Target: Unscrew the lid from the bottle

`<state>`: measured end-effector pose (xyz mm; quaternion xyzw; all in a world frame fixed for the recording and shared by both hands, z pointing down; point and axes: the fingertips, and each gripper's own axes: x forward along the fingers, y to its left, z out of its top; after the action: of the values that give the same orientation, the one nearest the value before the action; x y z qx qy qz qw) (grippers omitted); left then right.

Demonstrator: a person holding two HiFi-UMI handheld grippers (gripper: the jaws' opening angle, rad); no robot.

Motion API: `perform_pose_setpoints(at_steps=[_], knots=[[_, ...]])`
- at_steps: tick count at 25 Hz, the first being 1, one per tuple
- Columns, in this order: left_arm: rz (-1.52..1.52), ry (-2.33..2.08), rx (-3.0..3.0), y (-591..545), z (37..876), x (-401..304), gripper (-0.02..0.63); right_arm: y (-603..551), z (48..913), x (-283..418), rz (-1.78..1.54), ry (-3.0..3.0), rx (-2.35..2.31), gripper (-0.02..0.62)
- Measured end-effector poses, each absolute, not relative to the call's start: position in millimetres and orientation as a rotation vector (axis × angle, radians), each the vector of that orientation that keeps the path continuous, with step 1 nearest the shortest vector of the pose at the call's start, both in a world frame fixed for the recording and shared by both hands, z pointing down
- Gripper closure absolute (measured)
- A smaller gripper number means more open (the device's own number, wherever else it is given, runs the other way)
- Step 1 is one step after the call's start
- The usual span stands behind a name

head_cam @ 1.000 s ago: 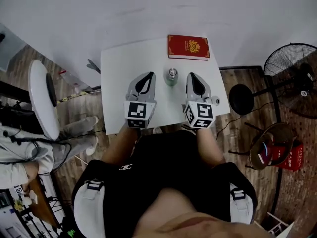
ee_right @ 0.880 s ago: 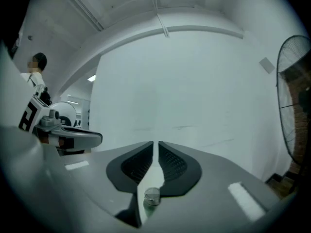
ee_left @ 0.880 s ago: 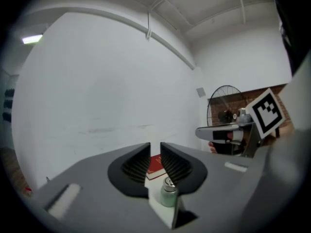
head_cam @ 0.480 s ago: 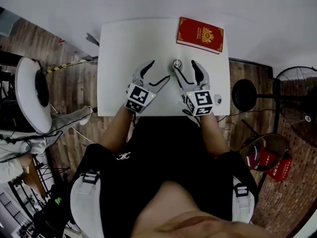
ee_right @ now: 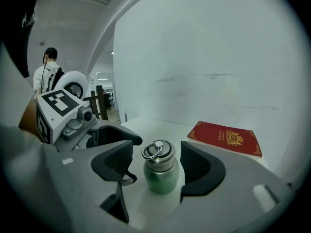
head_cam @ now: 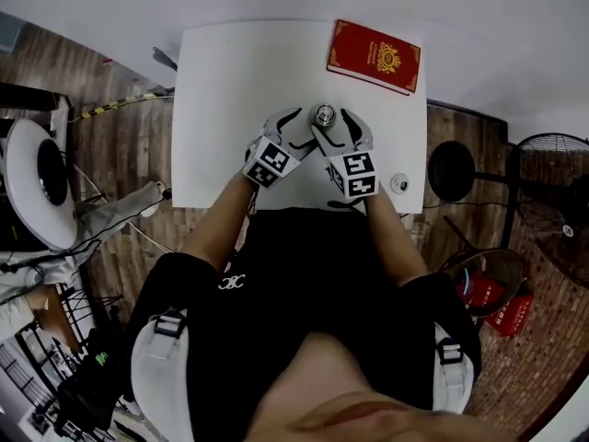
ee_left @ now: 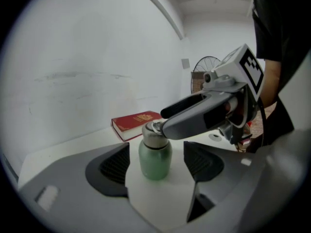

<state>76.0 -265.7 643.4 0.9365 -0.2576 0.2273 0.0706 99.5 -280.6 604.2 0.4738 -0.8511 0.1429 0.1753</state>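
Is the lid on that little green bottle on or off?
On. The silver lid, with a ring on top, sits squarely on the upright green bottle.
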Motion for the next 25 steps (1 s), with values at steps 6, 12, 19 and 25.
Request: perform_pose_setpoints(at_steps=[6,12,19,25], knots=[[0.728,-0.727,2.792,-280.8,668.1,94.8,0.229,-289.9,627.2,94.9,0.469,-2.335,1.299,0.314],[0.775,-0.718,2.841,-284.0,677.5,97.3,0.278,-290.3,631.4,96.5,0.324,-2.294,1.162,0.345],[0.8,-0.655,2.861,-284.6,676.7,98.6,0.279,-283.1,644.6,98.9,-0.017,-2.198,0.385,0.347],[0.862,-0.606,2.882,-283.0,675.5,103.6,0.279,-279.5,642.3,109.5,-0.493,-1.749,-0.276,0.35]])
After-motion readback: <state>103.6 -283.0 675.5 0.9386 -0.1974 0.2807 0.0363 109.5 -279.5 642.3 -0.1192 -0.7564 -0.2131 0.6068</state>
